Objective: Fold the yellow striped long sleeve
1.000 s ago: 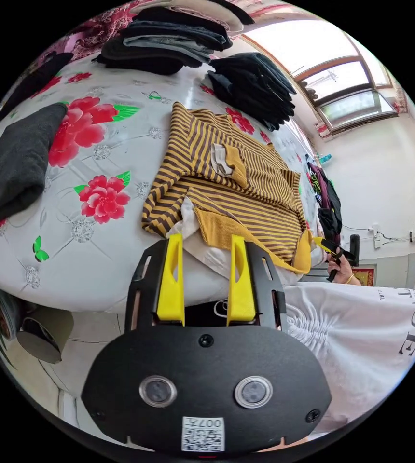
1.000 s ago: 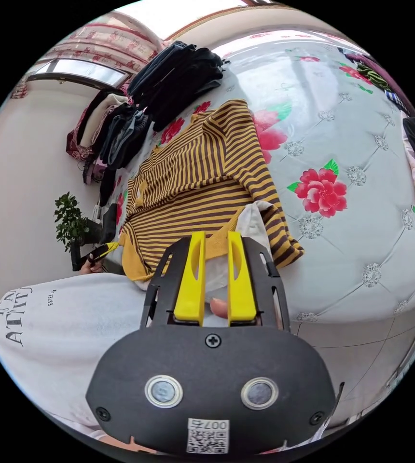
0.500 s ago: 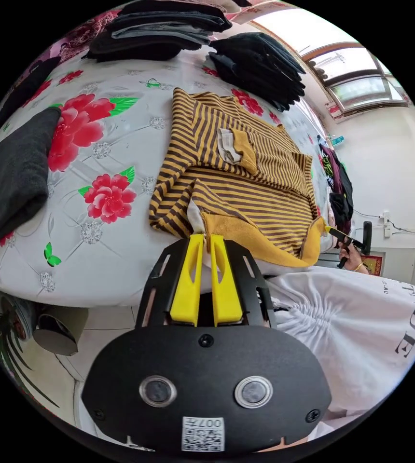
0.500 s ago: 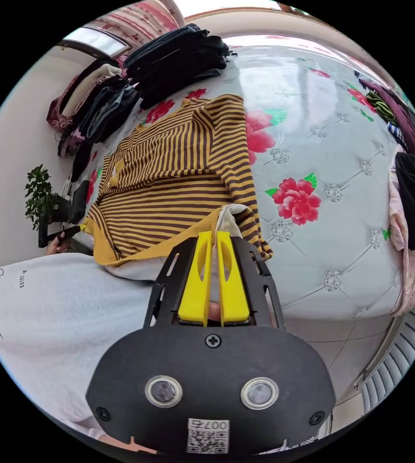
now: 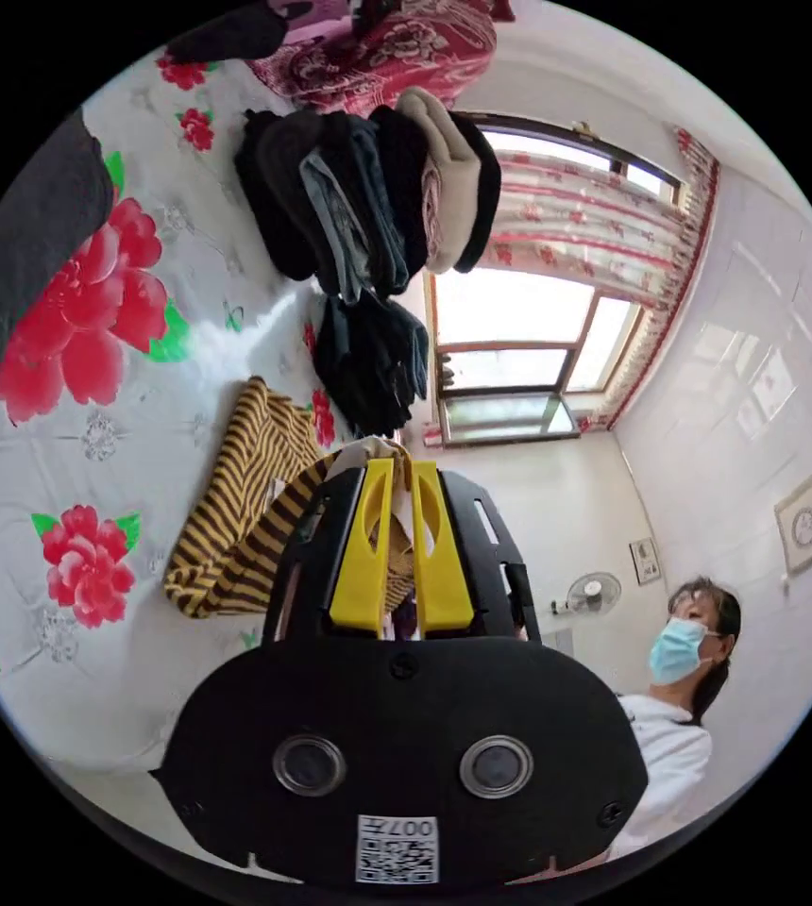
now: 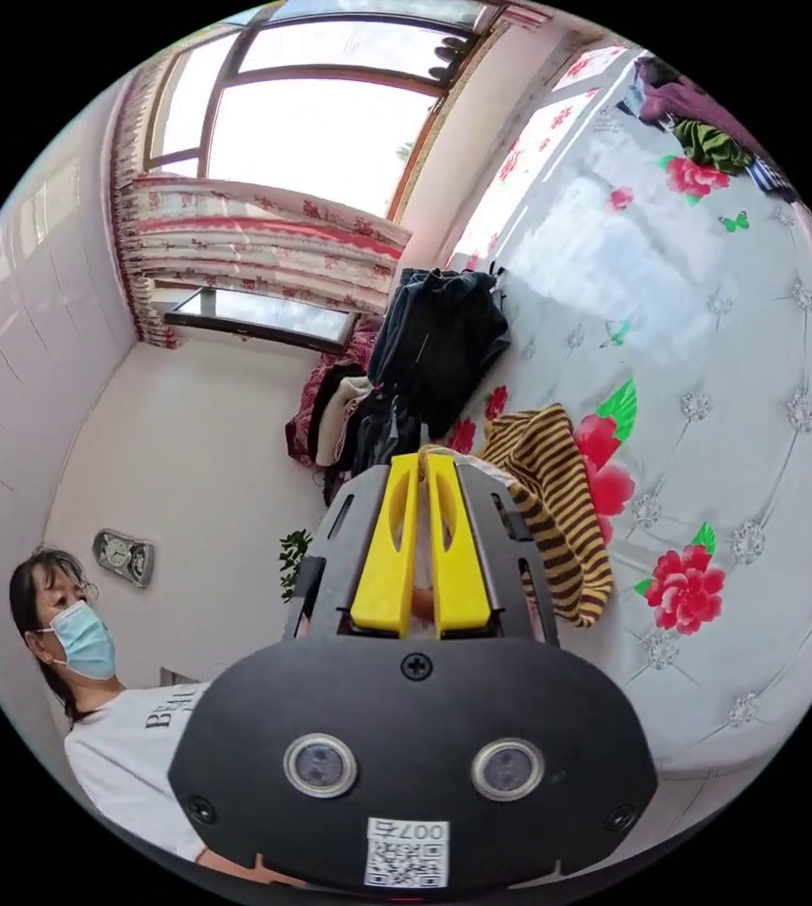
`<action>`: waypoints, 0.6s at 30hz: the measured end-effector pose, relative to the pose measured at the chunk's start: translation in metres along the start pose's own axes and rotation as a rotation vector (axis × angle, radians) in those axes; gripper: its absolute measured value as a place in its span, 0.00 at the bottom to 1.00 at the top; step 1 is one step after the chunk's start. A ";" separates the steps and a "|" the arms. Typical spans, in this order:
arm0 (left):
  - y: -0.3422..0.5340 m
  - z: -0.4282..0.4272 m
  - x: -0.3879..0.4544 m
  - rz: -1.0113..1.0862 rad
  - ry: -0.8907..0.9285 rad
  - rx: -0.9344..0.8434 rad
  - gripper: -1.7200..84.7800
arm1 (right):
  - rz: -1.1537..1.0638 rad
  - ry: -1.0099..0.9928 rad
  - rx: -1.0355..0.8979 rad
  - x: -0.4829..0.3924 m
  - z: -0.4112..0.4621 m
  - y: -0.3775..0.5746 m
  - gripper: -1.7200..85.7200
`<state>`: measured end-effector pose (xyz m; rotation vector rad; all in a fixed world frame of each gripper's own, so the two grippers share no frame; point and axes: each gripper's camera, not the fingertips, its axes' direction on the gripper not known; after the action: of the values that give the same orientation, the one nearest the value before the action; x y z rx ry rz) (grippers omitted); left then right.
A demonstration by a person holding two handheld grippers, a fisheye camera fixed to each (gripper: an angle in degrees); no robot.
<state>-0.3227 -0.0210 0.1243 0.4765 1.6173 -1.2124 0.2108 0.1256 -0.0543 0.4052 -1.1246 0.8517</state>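
Note:
The yellow striped long sleeve lies partly on the flowered bed cover, its near hem raised off the bed. My left gripper is shut on that raised hem, with pale lining cloth pinched between the yellow jaws. In the right gripper view the same striped shirt hangs from the hem down to the bed. My right gripper is shut on the hem's other end. The middle of the shirt is hidden behind both gripper bodies.
Stacks of folded dark clothes stand on the bed beyond the shirt, with another dark pile by the window. A dark folded garment lies at the bed's left. A person in a white top stands close behind the grippers.
Both grippers have lifted the hem up off the bed's near edge and tipped toward the window; the shirt now hangs and bunches where it lay flat. Both stay shut.

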 end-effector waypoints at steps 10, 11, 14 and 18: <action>0.035 0.067 -0.009 0.082 -0.526 -0.099 0.11 | 0.064 0.338 -0.027 0.048 0.047 0.027 0.11; 0.046 0.062 -0.011 0.085 -0.576 -0.118 0.11 | 0.094 0.358 -0.009 0.060 0.040 0.042 0.12; 0.072 0.047 -0.019 0.047 -0.611 -0.129 0.12 | 0.244 0.289 -0.007 0.099 0.035 0.075 0.13; 0.085 0.038 -0.032 -0.032 -0.571 -0.092 0.13 | 0.350 0.177 0.017 0.129 0.055 0.093 0.14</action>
<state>-0.2253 -0.0109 0.1126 0.0321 1.1825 -1.1590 0.1278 0.1973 0.0735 0.1432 -1.0379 1.1805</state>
